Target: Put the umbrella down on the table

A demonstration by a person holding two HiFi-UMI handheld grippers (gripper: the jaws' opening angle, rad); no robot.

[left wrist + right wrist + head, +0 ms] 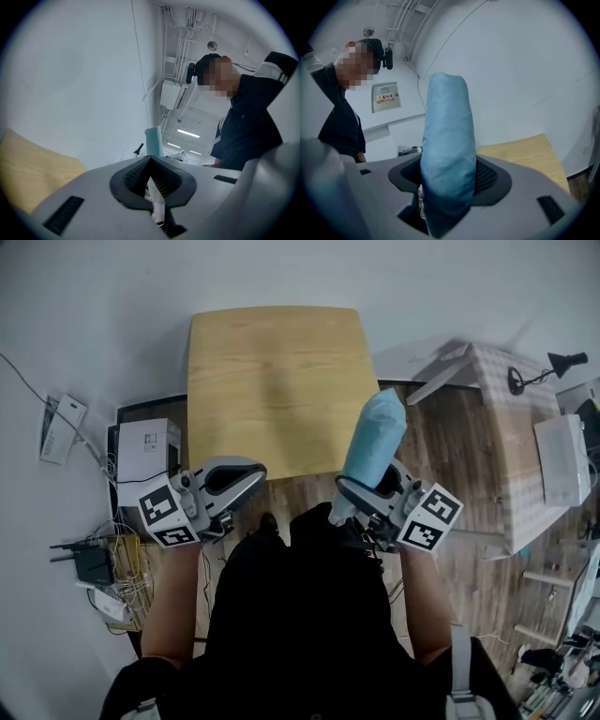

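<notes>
The folded light-blue umbrella (377, 437) stands nearly upright in my right gripper (361, 495), just off the near right corner of the wooden table (272, 381). In the right gripper view the umbrella (447, 136) fills the gap, with the right gripper (447, 174) shut on its lower part and the table (525, 150) behind to the right. My left gripper (255, 472) hovers at the table's near left edge, shut with nothing in it. The left gripper view shows its tips (151, 160) meeting, the umbrella (153, 142) beyond them and the table (28, 164) at left.
A white box (147, 446), a power strip (61, 427) and tangled cables (108, 568) lie on the floor at left. At right stands a second table with a checked cloth (516, 427) and a black lamp (539, 371). A white wall runs behind the wooden table.
</notes>
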